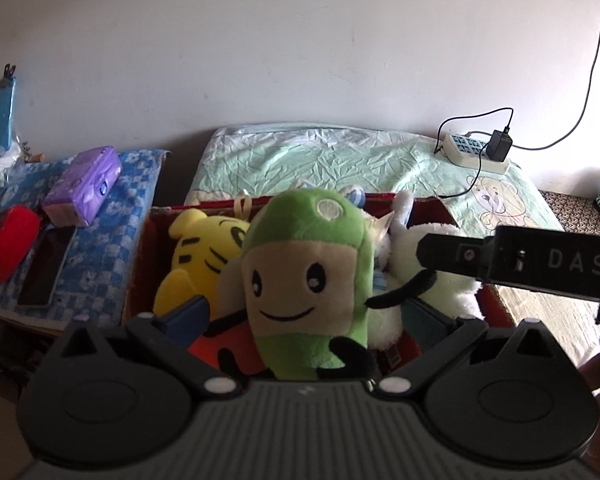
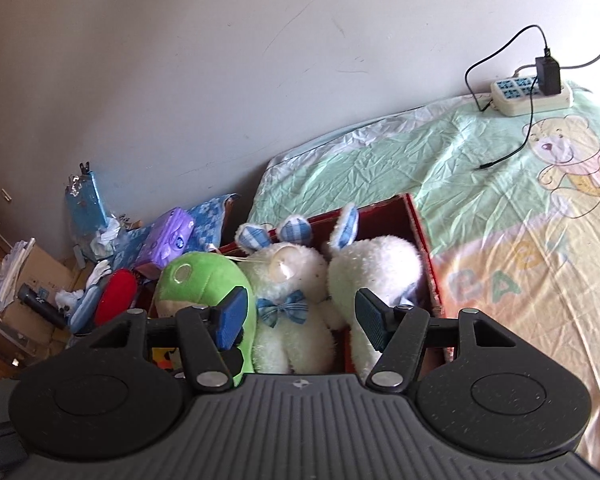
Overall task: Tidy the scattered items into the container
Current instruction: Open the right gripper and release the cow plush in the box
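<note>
The left tool (image 1: 304, 316) has its two blue pads spread wide, one on each side of the green plush toy (image 1: 308, 276). The pads do not seem to press the toy, so the left tool looks let go. The green plush toy has a smiling face and black arms. It stands upright at the front of the red box (image 1: 140, 264), over an orange toy (image 1: 228, 348).

Behind it on the left lies a yellow tiger toy (image 1: 204, 260). On the right are two white bunnies. From the right wrist view, one white bunny (image 2: 288, 300) wears a blue checked bow, and the other white bunny (image 2: 380, 272) sits just beside it, by the right wall of the box. Both have blue checked ears. All these toys are inside the red box (image 2: 420, 232), packed close and touching.

The right tool (image 2: 300, 316) hovers above the bunnies with its pads apart and nothing between them, so it is let go too. Its black arm shows at the right edge of the left wrist view.

The box sits on a bed (image 2: 500, 240) with a green sheet and a teddy bear picture. A power strip (image 2: 532, 96) with a black charger lies far back on the bed. To the left of the box are a purple tissue pack (image 1: 84, 184) and a red case (image 1: 8, 248) on a blue checked cloth
</note>
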A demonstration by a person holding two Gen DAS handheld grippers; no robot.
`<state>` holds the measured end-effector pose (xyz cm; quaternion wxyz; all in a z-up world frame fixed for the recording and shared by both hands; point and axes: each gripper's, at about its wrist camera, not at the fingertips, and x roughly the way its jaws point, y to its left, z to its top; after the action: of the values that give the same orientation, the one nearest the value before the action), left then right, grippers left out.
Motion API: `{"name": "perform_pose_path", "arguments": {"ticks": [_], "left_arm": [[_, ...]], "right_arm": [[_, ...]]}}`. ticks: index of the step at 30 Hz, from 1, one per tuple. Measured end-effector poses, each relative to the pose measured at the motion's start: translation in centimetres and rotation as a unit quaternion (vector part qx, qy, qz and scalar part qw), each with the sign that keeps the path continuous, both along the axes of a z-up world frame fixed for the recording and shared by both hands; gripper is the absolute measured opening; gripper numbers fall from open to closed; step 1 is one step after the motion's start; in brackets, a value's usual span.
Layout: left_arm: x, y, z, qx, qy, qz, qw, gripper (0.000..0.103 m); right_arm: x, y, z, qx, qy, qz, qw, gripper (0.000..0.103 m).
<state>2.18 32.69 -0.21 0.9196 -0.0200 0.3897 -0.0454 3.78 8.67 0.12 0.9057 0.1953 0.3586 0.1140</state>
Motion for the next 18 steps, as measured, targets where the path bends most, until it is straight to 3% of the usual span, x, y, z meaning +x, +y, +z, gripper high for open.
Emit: {"name": "perform_pose_path", "arguments": {"ticks": [18], "left_arm": [[1.0, -0.6, -1.5, 0.014, 0.039, 0.027, 0.9988, 0.102]], "right_arm": [[-1.0, 0.4, 0.2, -0.060, -0.021, -0.011, 0.998, 0.064]]}}
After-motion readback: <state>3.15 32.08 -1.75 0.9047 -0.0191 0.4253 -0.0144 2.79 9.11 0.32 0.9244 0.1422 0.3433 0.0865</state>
